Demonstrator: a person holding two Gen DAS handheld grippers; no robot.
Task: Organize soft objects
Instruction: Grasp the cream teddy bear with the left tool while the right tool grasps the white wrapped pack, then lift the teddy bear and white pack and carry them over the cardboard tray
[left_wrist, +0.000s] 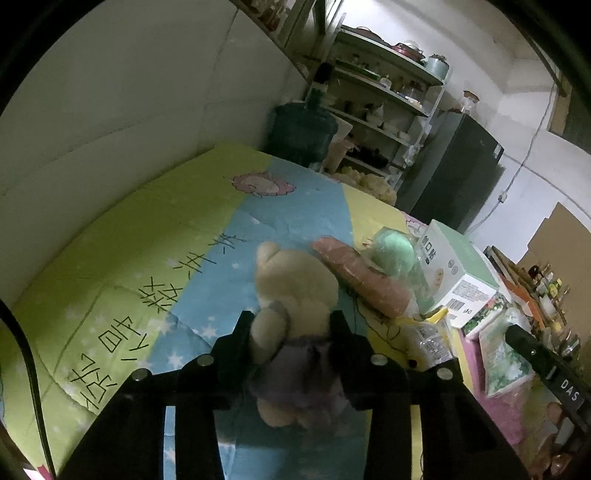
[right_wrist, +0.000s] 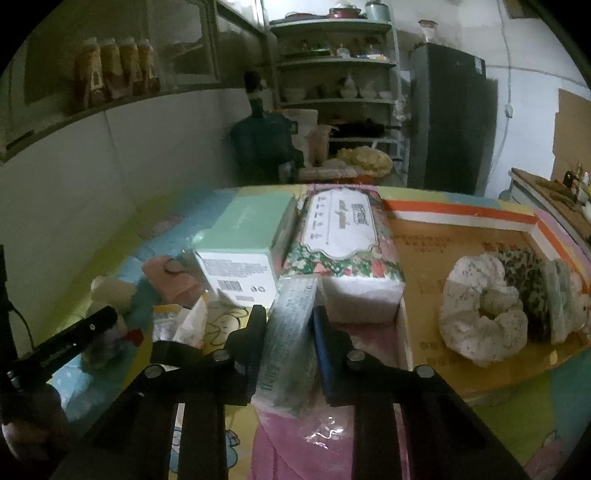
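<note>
Plush bear (left_wrist: 295, 295) beside pink plush (left_wrist: 364, 282), green plush (left_wrist: 393, 251), carton (left_wrist: 458, 269) behind.

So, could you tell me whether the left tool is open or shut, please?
Shut: the left tool has its fingers pressing both sides of the plush bear.

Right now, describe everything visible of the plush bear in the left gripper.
The plush bear is a small beige soft toy of fuzzy fabric, wearing a pale purple garment around its body. It lies on the bedsheet over the blue starred stripe, head pointing away from the camera, round ears up top. The left gripper has its two black fingers pressed against the bear's sides. An orange plush carrot lies against its right side.
</note>
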